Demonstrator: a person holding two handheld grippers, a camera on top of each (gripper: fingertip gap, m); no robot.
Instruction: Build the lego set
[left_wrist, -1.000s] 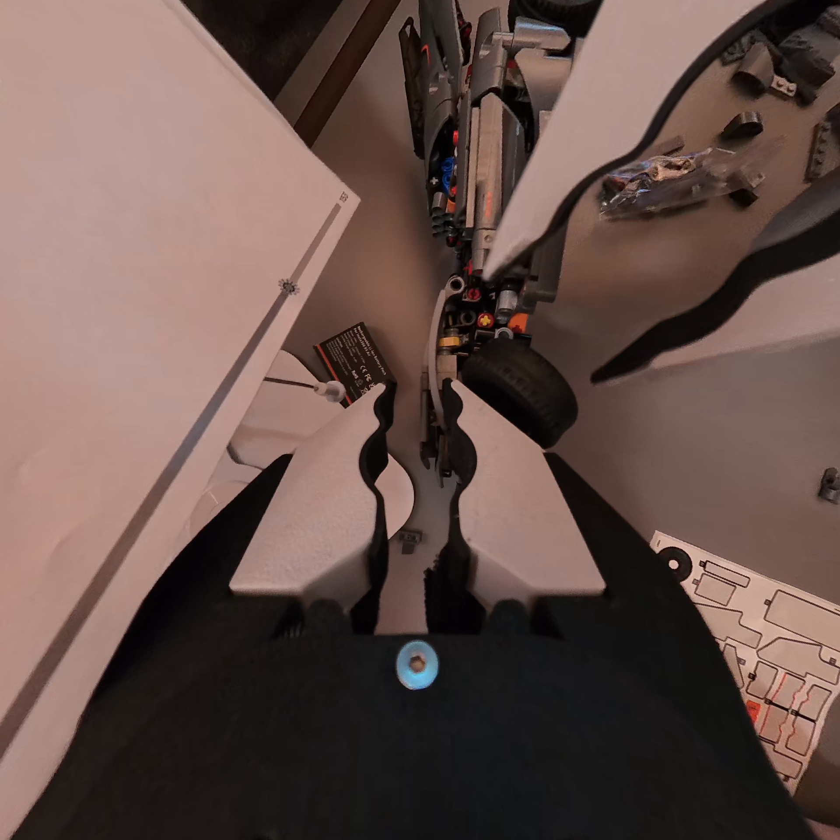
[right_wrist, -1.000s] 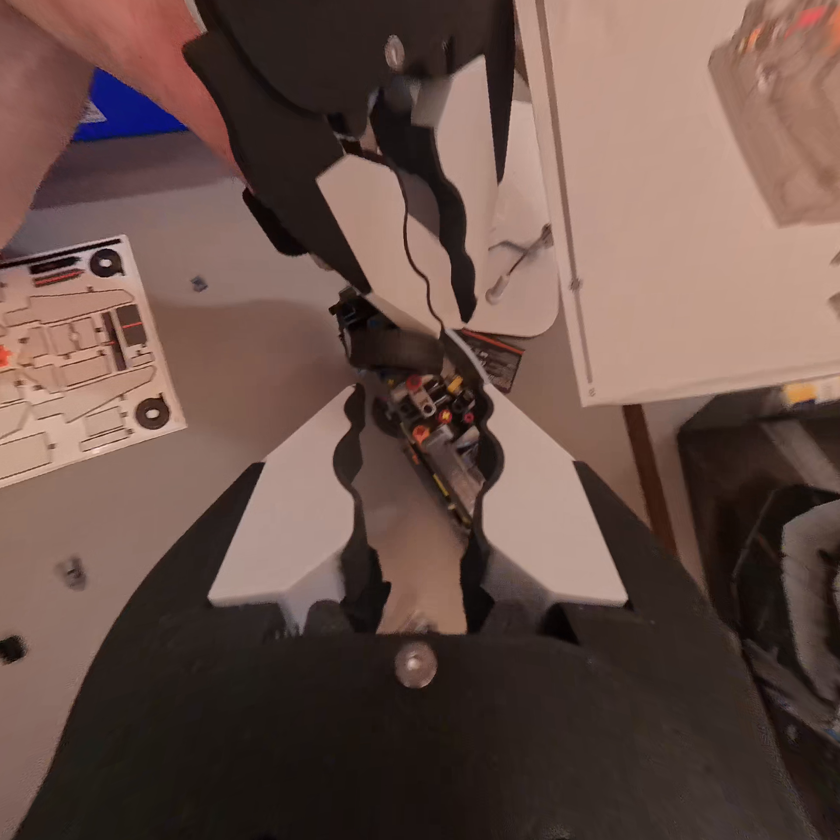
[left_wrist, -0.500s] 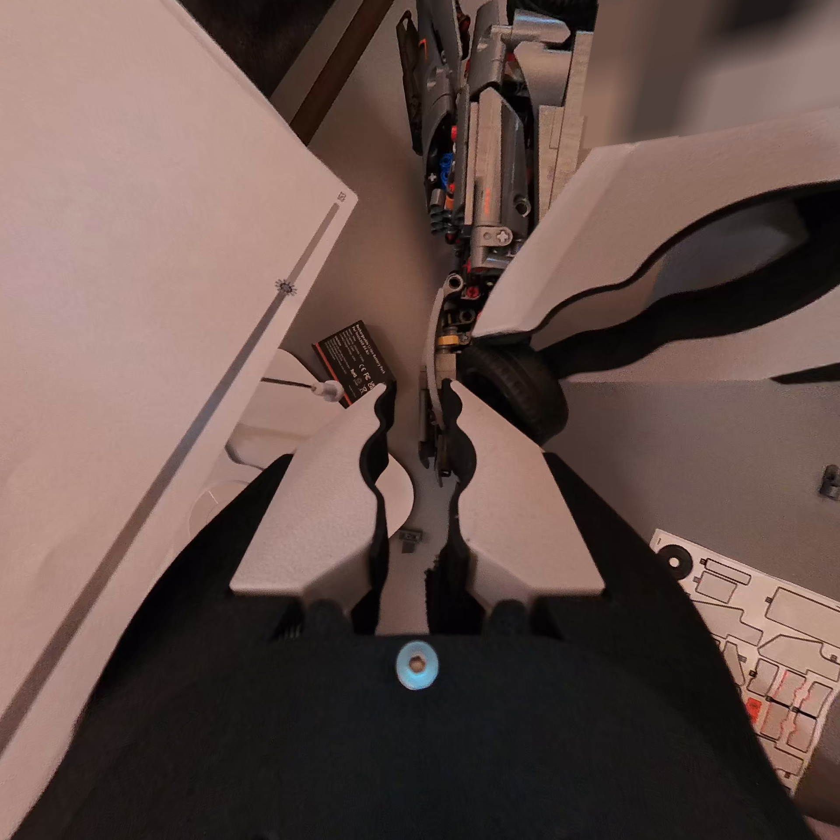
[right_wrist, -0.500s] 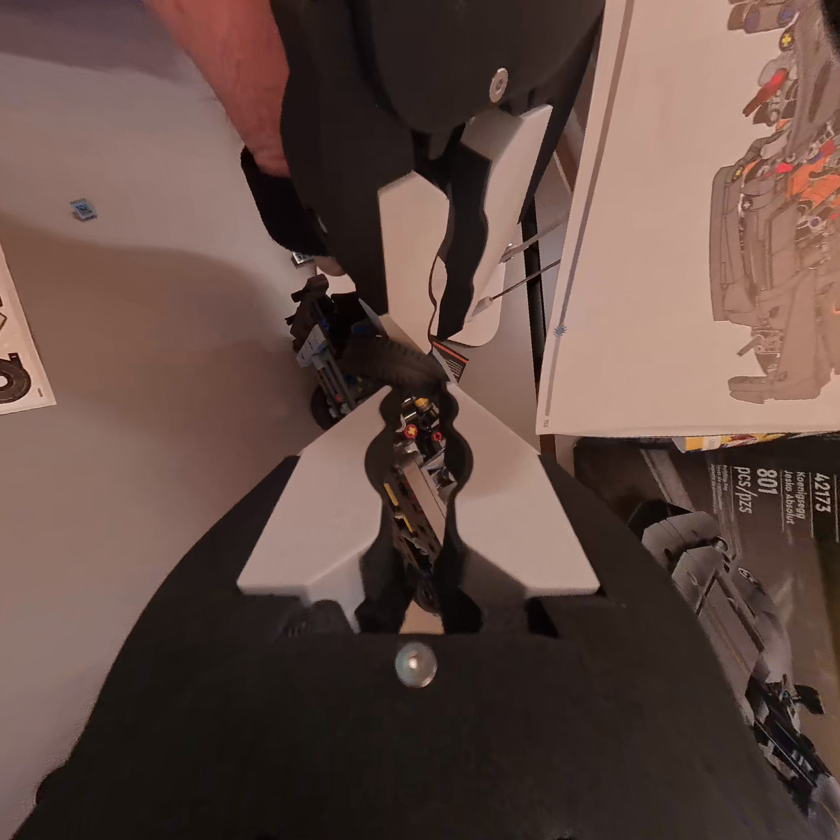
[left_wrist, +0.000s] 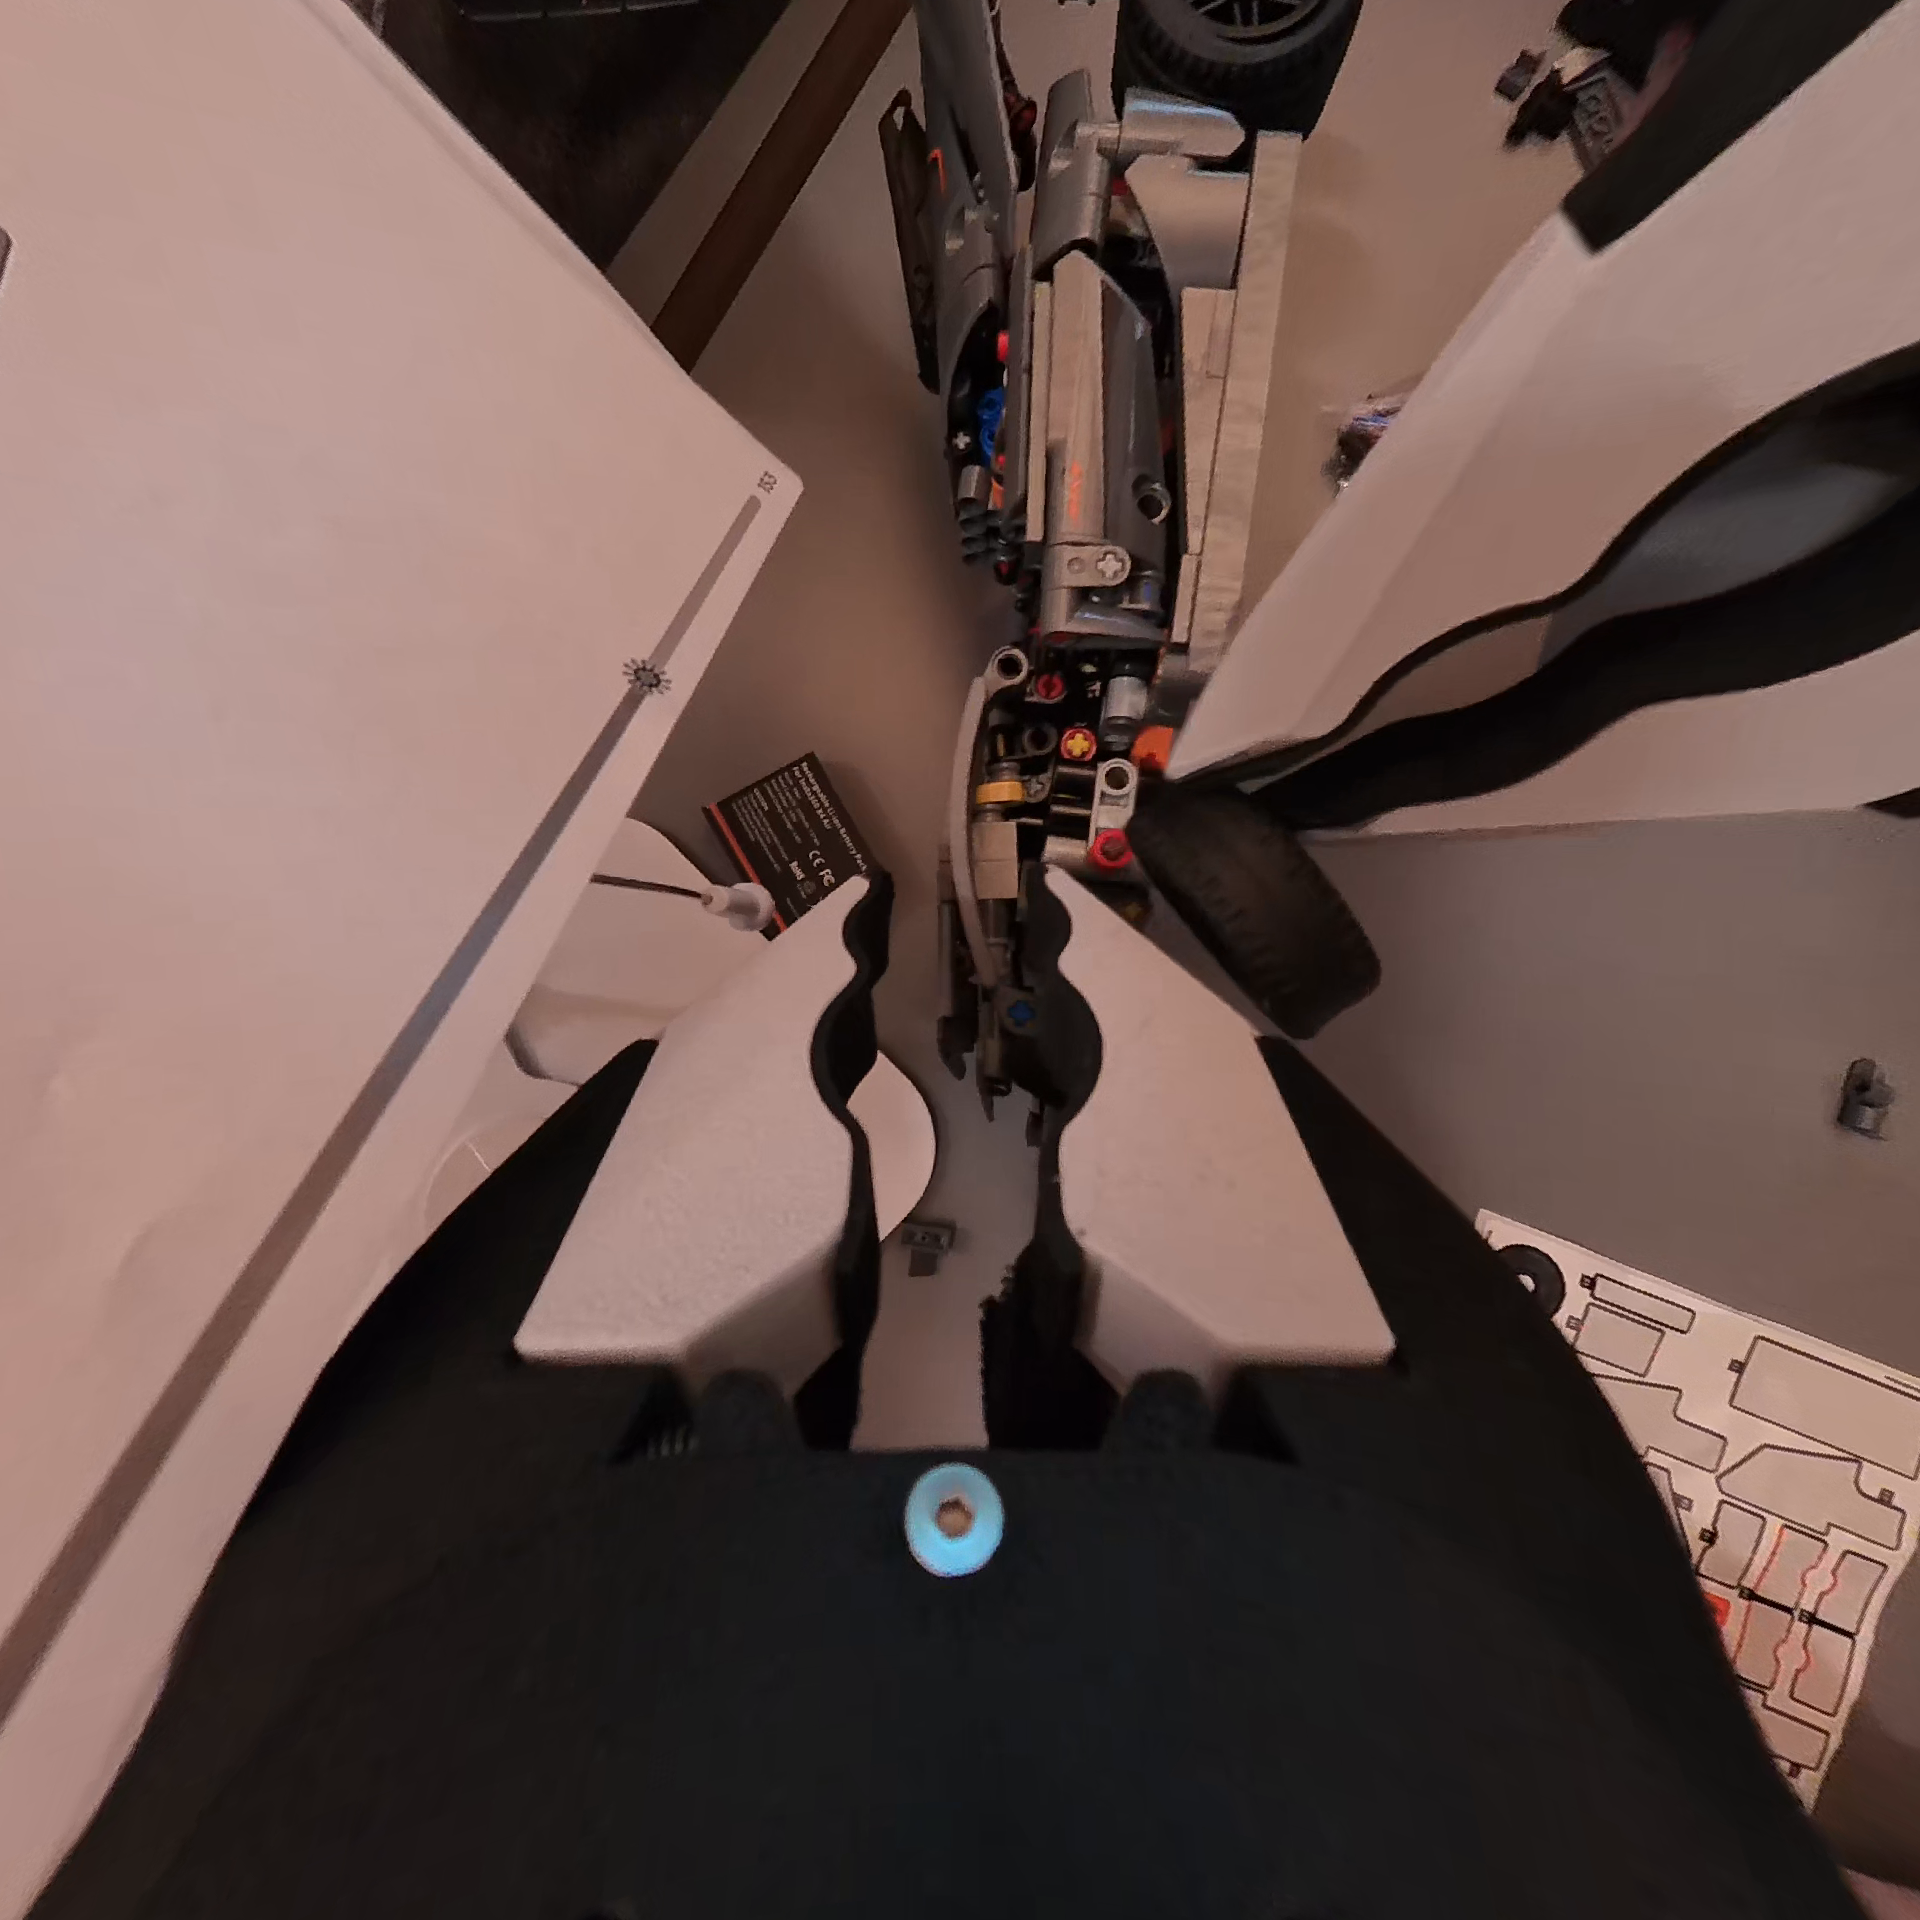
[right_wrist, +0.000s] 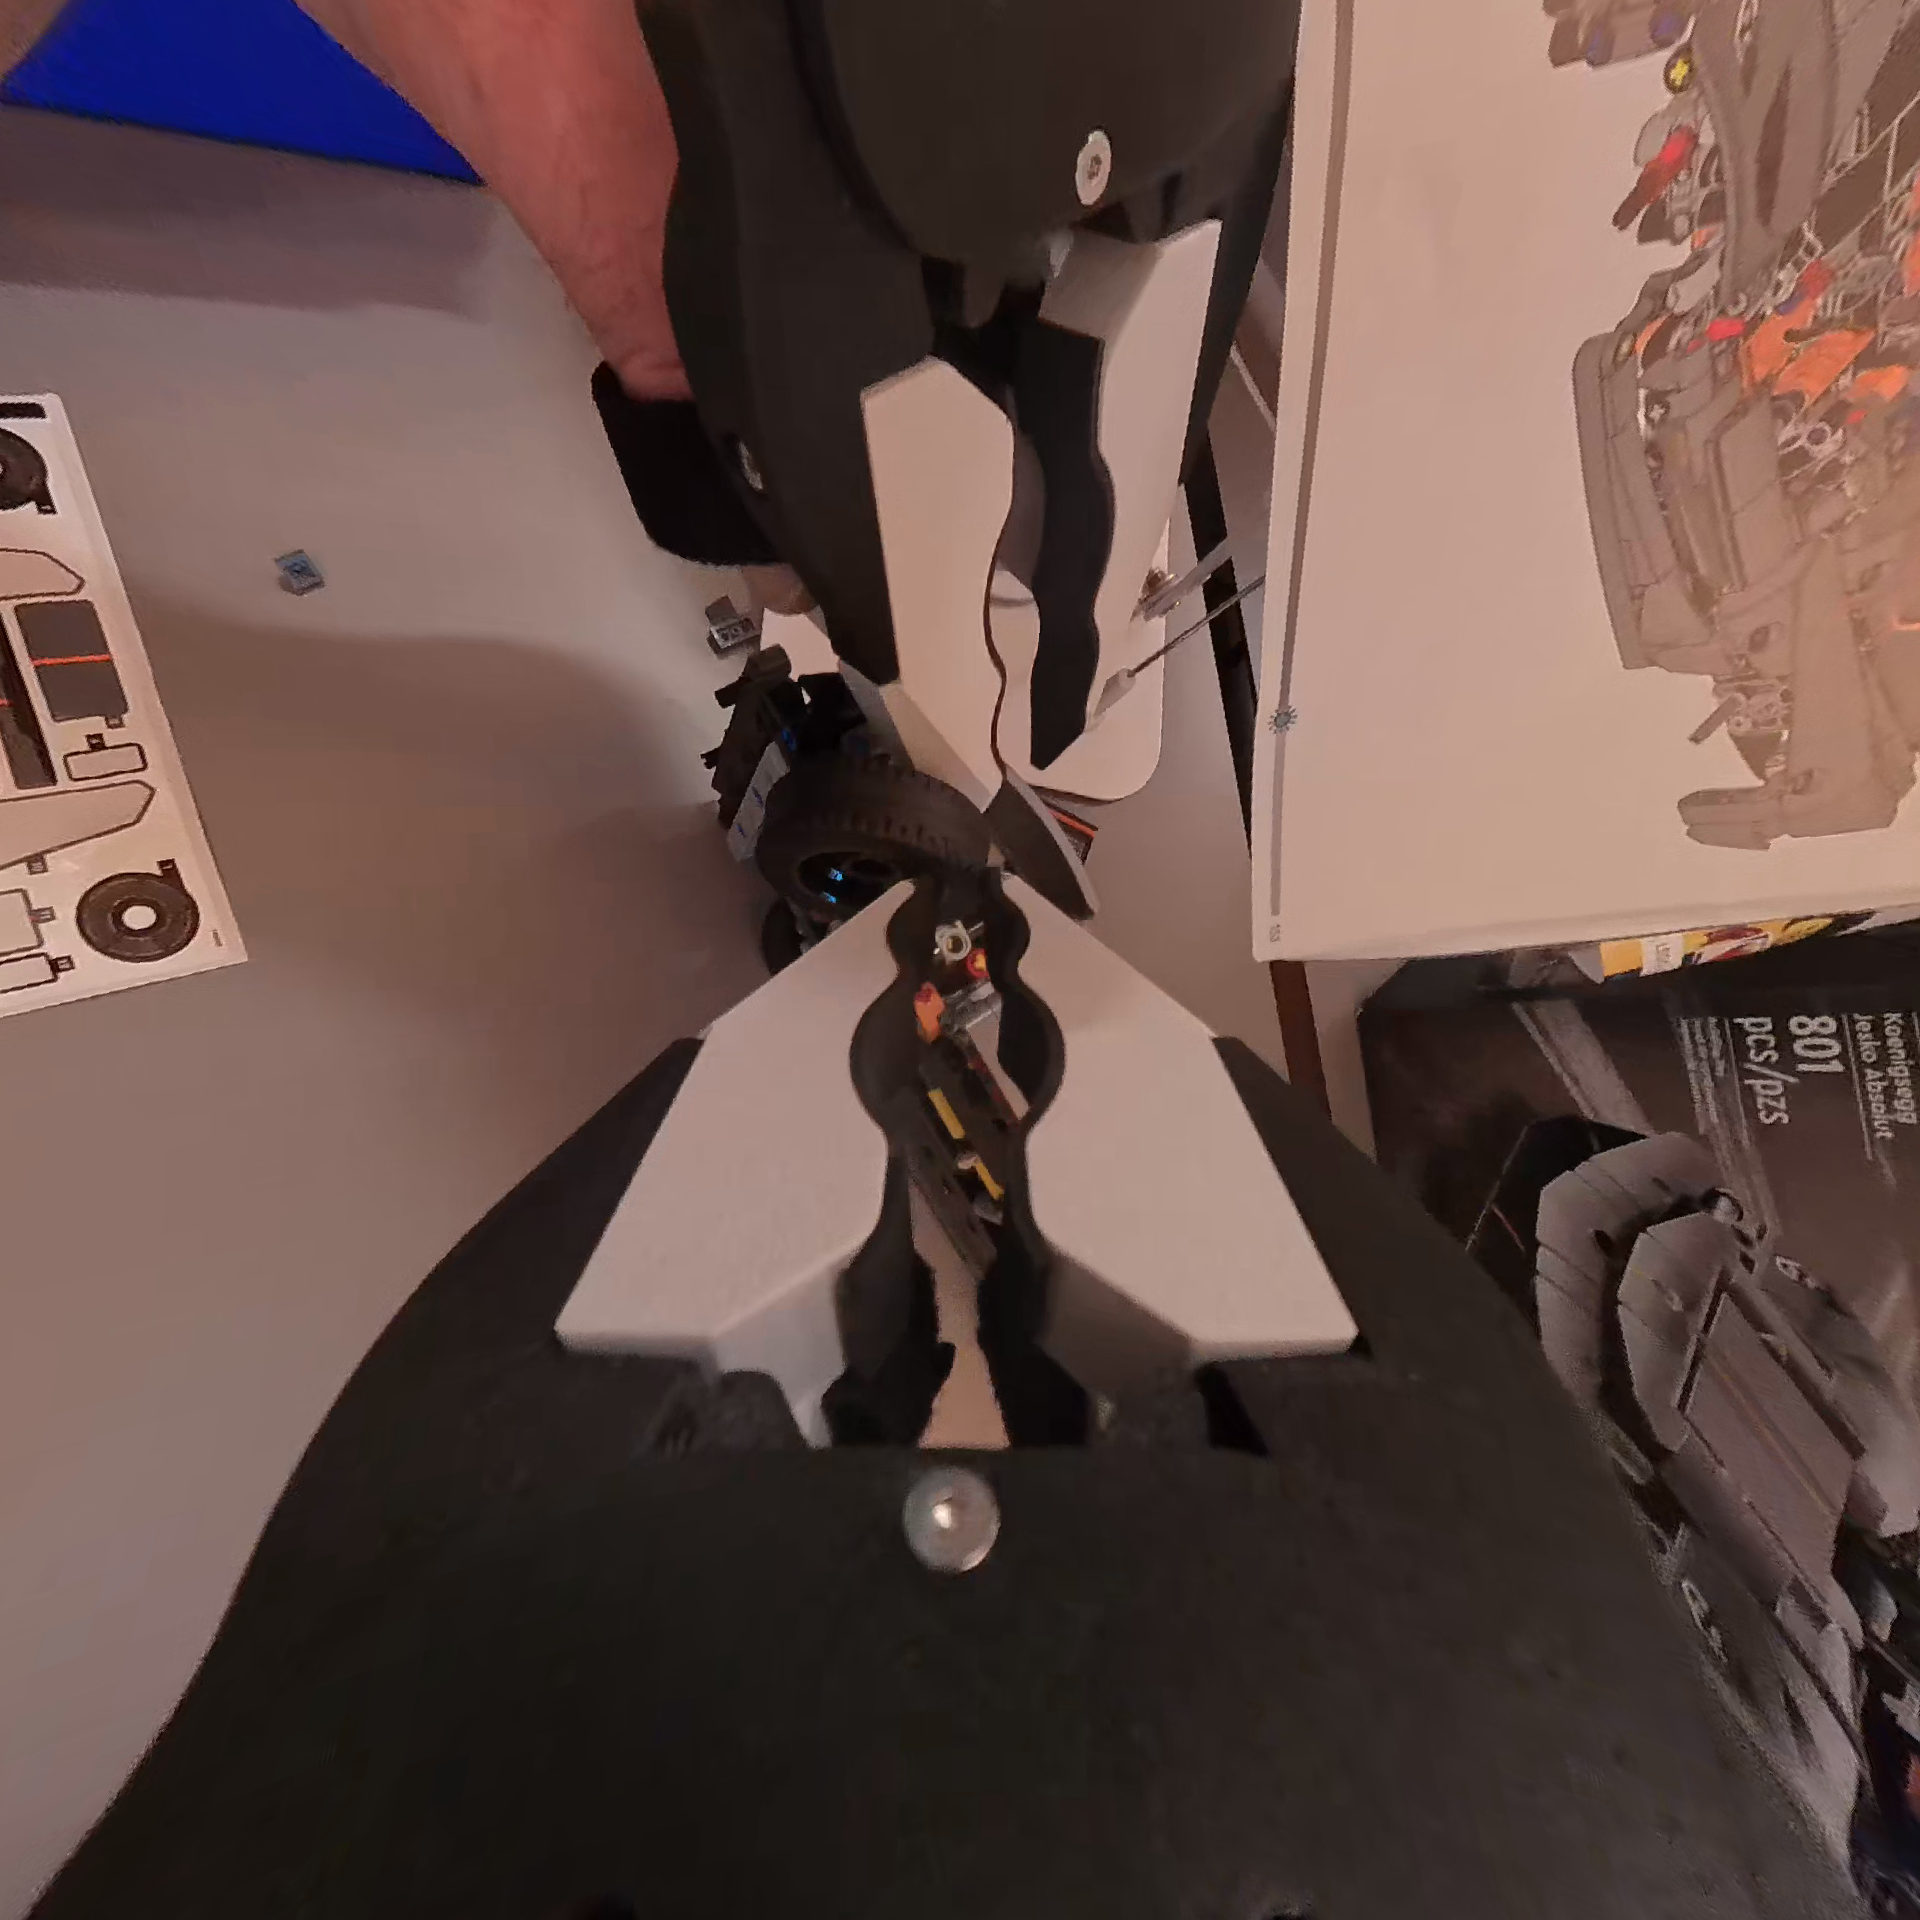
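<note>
From my left wrist camera, the far left is filled by the open instruction booklet (left_wrist: 312, 644), a white page lying at an angle. Just beside its lower corner I see a small black battery pack (left_wrist: 795, 836) on a white rounded plate (left_wrist: 613, 977). In the middle, my left gripper (left_wrist: 961, 899) has its fingers narrowed around the front end of the lego car (left_wrist: 1091, 499); a curved grey beam and dark parts sit between them, touching the right finger, while I cannot tell whether the left finger touches. The car stretches away from me on the grey tabletop (left_wrist: 1558, 987), with one black front wheel (left_wrist: 1257, 914) just right of my fingers. Above that wheel the right gripper (left_wrist: 1226, 769) comes in from the right, its tips at the car's side. Further right lie a small loose dark piece (left_wrist: 1865, 1096) and a sticker sheet (left_wrist: 1756, 1455).

On my right wrist camera, the sticker sheet (right_wrist: 83, 727) is at far left. In the middle, my right gripper (right_wrist: 956, 894) is nearly closed, clamped on the car's body (right_wrist: 961, 1101), which runs between its fingers. The left gripper (right_wrist: 997, 790) meets it from above, held by a bare hand (right_wrist: 582, 208). At right are the booklet (right_wrist: 1455, 520) and the set's dark box (right_wrist: 1662, 1299).
</note>
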